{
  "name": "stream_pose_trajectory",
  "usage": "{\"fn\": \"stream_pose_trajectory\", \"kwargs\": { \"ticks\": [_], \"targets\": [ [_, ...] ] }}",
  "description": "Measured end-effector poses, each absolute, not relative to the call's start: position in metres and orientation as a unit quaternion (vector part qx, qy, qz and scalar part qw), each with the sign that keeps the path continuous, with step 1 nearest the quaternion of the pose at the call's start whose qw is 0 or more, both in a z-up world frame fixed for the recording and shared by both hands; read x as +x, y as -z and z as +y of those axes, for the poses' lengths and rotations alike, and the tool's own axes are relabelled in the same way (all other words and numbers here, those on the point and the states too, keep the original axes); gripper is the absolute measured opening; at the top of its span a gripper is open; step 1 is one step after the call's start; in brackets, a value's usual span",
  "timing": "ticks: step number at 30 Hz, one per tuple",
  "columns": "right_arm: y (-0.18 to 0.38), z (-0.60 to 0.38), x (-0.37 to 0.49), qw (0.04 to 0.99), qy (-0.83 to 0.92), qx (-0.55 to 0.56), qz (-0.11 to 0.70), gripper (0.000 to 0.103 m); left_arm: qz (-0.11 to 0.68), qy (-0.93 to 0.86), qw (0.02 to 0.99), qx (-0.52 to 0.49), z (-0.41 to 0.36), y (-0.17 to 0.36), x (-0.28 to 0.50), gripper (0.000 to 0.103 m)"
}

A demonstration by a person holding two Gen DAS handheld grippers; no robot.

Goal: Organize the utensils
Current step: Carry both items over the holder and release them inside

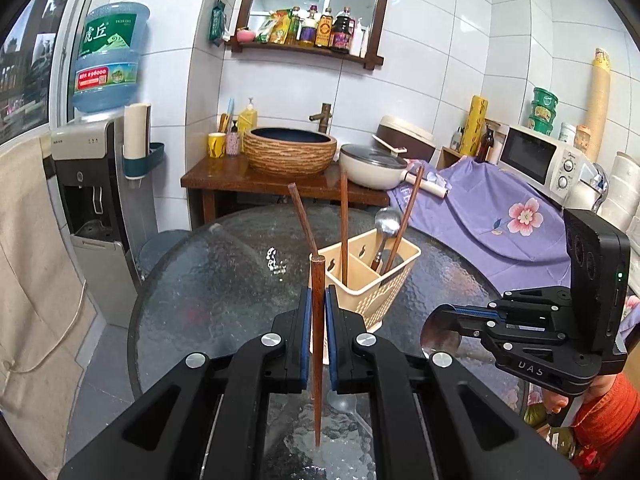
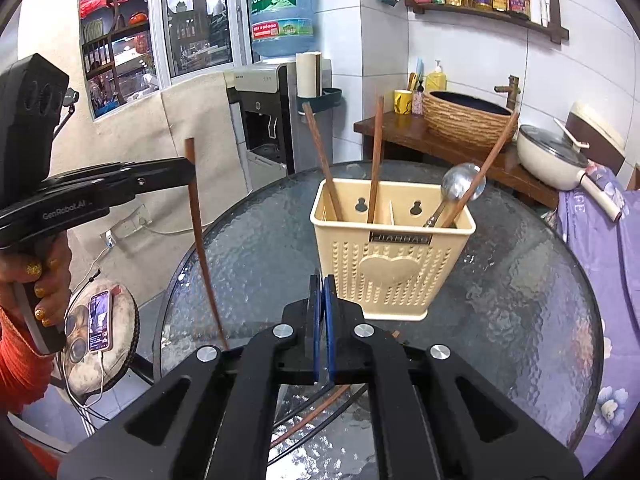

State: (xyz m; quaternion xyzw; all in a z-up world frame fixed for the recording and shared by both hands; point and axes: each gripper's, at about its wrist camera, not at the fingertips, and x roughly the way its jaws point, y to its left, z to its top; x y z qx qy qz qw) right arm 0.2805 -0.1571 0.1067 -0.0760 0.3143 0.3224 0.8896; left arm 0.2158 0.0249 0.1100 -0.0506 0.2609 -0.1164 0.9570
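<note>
A beige two-compartment utensil holder point(image 1: 374, 286) point(image 2: 394, 264) stands on the round glass table point(image 1: 224, 280) point(image 2: 520, 300). Two brown chopsticks stand in one compartment; a metal spoon point(image 1: 386, 226) point(image 2: 460, 184) and a third chopstick lean in the other. My left gripper point(image 1: 318, 300) is shut on a brown chopstick point(image 1: 317, 344), held upright in front of the holder; it also shows in the right wrist view point(image 2: 200, 240). My right gripper point(image 2: 322, 288) is shut on a metal spoon, whose bowl point(image 1: 440, 334) shows in the left wrist view.
Another chopstick point(image 2: 316, 412) lies on the glass under my right gripper. A water dispenser point(image 1: 92, 208) stands left of the table. A wooden stand with a basin point(image 1: 290, 152) and a pan point(image 1: 374, 166) lies behind. A phone point(image 2: 99, 322) rests on a stool.
</note>
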Motion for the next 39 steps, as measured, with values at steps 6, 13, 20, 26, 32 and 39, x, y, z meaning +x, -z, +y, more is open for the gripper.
{"fn": "stream_pose_trajectory", "kwargs": {
  "ticks": [6,13,20,26,32,39],
  "targets": [
    [-0.118,-0.156,0.287,0.894,-0.319,-0.074,0.306,0.003,0.253,0.12,0.959,-0.047,0.024,-0.121,0.218,0.007],
    [-0.135,-0.162,0.298,0.901,-0.309,-0.07,0.296,0.003,0.242,0.132,0.96,-0.04,0.021,-0.143,0.223,0.007],
    [-0.18,-0.17,0.311,0.922,-0.284,-0.069,0.254,0.003,0.198,0.148,0.969,-0.026,0.01,-0.2,0.222,0.007],
    [-0.235,-0.17,0.328,0.95,-0.232,-0.095,0.185,0.003,0.142,0.148,0.979,-0.006,-0.009,-0.258,0.223,0.007],
    [-0.237,-0.162,0.36,0.963,-0.181,-0.109,0.17,0.003,0.134,0.126,0.983,-0.008,-0.026,-0.261,0.251,0.007],
    [-0.191,-0.155,0.375,0.964,-0.152,-0.14,0.165,0.003,0.178,0.1,0.979,-0.014,-0.031,-0.207,0.295,0.007]
  ]
}}
